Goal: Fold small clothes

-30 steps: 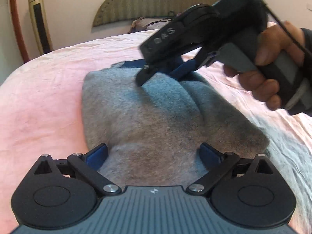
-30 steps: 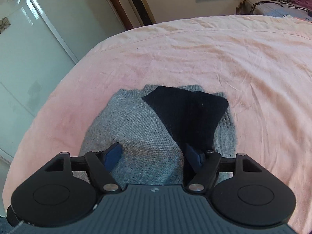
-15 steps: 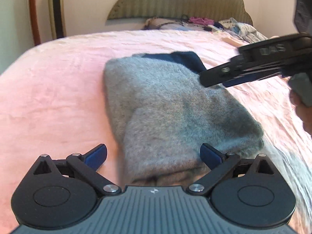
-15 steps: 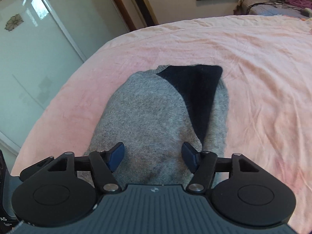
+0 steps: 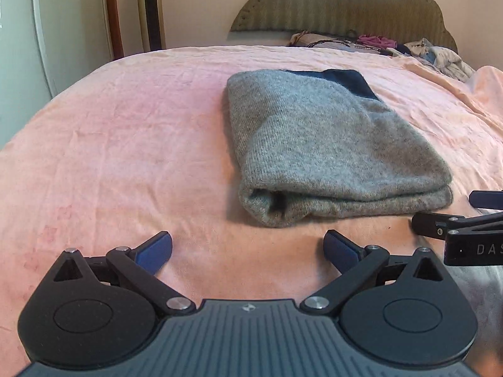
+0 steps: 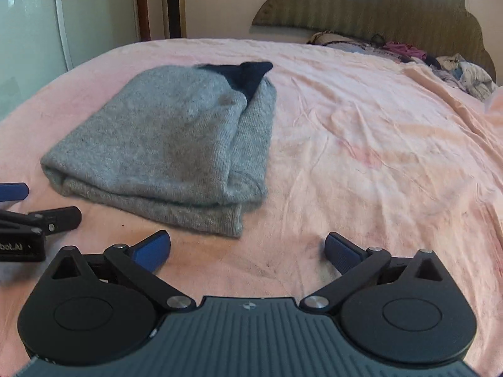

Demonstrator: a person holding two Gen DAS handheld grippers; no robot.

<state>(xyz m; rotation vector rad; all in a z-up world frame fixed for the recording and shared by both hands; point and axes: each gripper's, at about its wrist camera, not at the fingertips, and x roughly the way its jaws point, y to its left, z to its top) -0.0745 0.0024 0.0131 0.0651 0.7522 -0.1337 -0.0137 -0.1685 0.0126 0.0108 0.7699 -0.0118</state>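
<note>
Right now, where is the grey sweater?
The grey sweater lies folded on the pink bedsheet, just beyond both open hand-held grippers, right of centre in the left view.

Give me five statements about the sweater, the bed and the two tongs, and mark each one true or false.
1. The grey sweater lies folded on the pink sheet. True.
2. The right tongs grip the sweater. False: open, holding nothing.
3. The left tongs are open. True.
4. The sweater has a red patch. False: it is dark navy.
5. More clothes lie by the headboard. True.
</note>
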